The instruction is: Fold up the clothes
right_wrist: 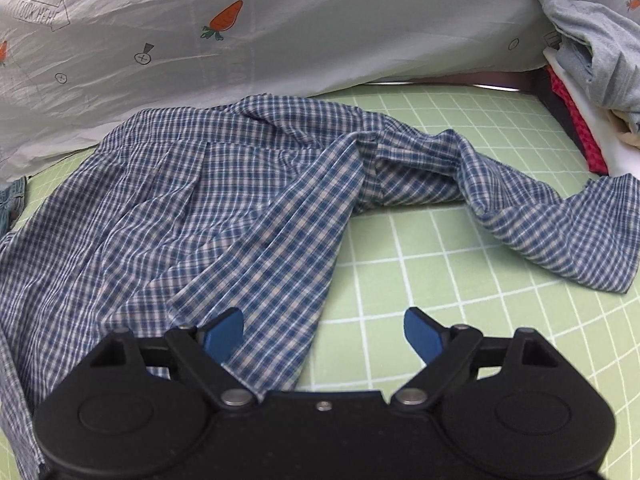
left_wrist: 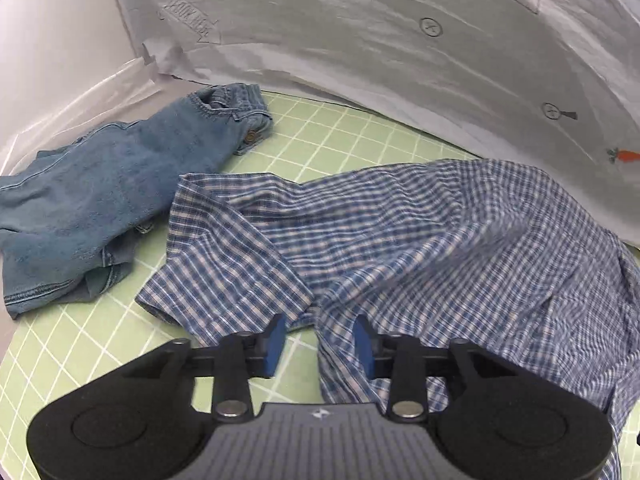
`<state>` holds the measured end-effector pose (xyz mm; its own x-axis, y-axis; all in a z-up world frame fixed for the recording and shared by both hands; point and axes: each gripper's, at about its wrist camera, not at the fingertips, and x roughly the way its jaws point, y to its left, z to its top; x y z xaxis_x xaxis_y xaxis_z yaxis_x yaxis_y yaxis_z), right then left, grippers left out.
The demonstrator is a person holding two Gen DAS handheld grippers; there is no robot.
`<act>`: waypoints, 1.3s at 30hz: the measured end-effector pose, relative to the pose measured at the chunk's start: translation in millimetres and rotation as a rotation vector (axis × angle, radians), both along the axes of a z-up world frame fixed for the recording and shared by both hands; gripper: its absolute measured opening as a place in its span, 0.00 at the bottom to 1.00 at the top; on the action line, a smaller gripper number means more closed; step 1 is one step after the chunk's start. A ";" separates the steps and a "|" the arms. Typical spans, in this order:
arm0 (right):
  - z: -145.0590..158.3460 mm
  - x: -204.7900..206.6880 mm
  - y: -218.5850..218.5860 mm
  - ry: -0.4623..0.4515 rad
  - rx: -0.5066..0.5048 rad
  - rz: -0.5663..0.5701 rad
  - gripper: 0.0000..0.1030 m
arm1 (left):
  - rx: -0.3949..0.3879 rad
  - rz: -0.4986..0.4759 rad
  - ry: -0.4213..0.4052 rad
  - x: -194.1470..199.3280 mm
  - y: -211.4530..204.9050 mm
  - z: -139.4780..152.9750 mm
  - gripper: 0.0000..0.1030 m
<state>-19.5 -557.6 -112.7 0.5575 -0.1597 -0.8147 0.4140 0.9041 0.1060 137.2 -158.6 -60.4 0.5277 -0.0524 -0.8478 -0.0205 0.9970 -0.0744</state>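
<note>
plaid shirt [right_wrist: 224,200] lies crumpled on the green grid table [right_wrist: 440,264], one sleeve thrown out to the right; jeans [left_wrist: 100,192] sit apart on the far left. likely step: spread the shirt flat before folding, so take hem edges low and pull outward evenly. left gripper [left_wrist: 320,342] part open, cloth edge between the fingers, not pinched. right gripper [right_wrist: 323,334] wide open, holding nothing, left finger [right_wrist: 224,330] over fabric.
</note>
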 end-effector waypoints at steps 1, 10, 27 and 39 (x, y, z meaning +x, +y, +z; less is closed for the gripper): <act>-1.7 -3.5 1.6 0.005 0.022 0.005 0.85 | -0.013 -0.017 0.004 -6.1 -4.5 -0.1 0.69; -30.5 -20.6 16.9 0.037 0.178 0.080 0.78 | -0.056 -0.182 0.143 -54.5 -68.2 -35.8 0.74; 10.2 -101.2 -8.8 -0.111 0.119 -0.029 0.05 | -0.067 -0.091 0.176 -98.7 -26.3 -46.4 0.00; -9.9 -132.4 -18.0 0.042 0.070 -0.133 0.86 | -0.040 -0.099 0.113 -123.8 -32.1 -31.2 0.75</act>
<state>-151.9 -575.6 -122.6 0.5001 -0.1724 -0.8487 0.5353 0.8319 0.1465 13.4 -190.7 -91.6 0.4196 -0.1343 -0.8977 0.0673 0.9909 -0.1168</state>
